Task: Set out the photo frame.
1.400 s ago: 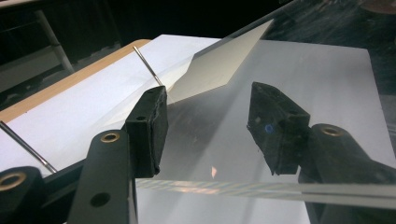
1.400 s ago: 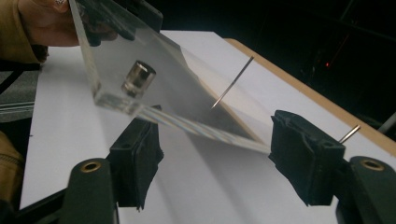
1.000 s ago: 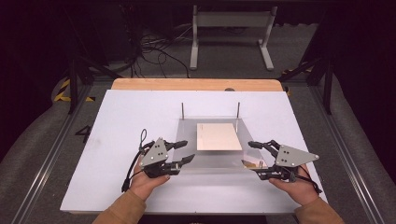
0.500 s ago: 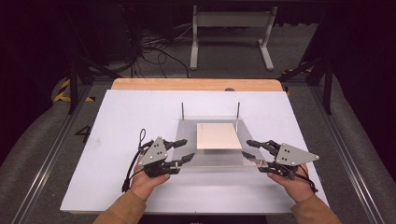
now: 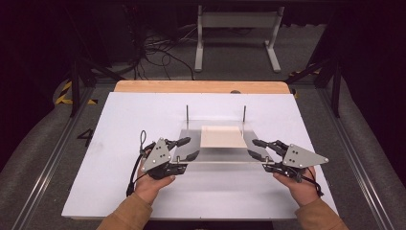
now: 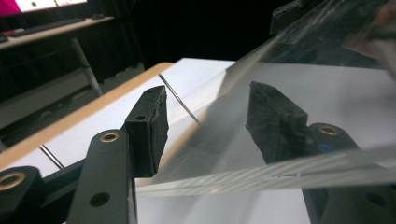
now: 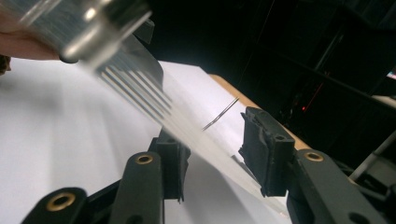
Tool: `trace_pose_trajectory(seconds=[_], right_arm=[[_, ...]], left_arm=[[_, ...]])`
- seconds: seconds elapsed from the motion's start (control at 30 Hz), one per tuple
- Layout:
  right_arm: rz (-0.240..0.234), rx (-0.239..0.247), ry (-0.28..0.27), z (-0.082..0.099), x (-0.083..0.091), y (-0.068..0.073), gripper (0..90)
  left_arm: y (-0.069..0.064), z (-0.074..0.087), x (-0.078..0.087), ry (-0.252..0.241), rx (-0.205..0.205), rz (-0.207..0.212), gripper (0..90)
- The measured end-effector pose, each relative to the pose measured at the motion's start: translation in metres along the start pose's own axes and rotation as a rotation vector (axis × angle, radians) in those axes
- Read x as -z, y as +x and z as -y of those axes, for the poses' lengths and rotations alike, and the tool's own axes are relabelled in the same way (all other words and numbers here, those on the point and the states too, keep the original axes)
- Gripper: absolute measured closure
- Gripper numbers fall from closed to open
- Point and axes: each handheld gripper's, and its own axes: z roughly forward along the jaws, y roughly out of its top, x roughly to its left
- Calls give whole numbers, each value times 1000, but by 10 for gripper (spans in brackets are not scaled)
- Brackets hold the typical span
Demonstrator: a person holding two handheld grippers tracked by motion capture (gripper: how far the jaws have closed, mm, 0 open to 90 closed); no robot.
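A clear plastic plate [image 5: 215, 155] lies flat on the white board [image 5: 119, 124], with a beige sheet [image 5: 220, 136] at its middle. My left gripper [image 5: 193, 146] sits at the plate's near left corner. Its jaws stand apart, and the plate's edge [image 6: 280, 172] crosses between them [image 6: 205, 121]. My right gripper [image 5: 251, 147] is at the near right corner. Its jaws have just been closing, with the plate [image 7: 187, 126] running between them [image 7: 212, 140]. A gap still shows beside each pad.
Two thin upright metal rods [image 5: 187, 115] [image 5: 244, 115] stand at the plate's far corners. The white board rests on a wooden table [image 5: 201, 86]. Behind it are cables and a metal stand [image 5: 237, 28] on the dark floor.
The right gripper's jaws have drawn closer together around the plate's right corner and edged slightly left. The left gripper and the plate have stayed where they were.
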Motion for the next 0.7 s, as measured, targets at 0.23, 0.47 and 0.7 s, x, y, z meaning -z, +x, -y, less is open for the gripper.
trace_pose_trajectory(seconds=[0.23,0.47,0.7], right_arm=[[20,35,-45,-18,4,-7,627],[43,98,-86,-46,10,-12,666],[33,77,-116,-66,17,-12,674]], left_arm=[[1,-25,2,-34,-32,-27,494],[4,-52,15,-78,-67,-59,517],[3,-68,29,-115,-74,-50,549]])
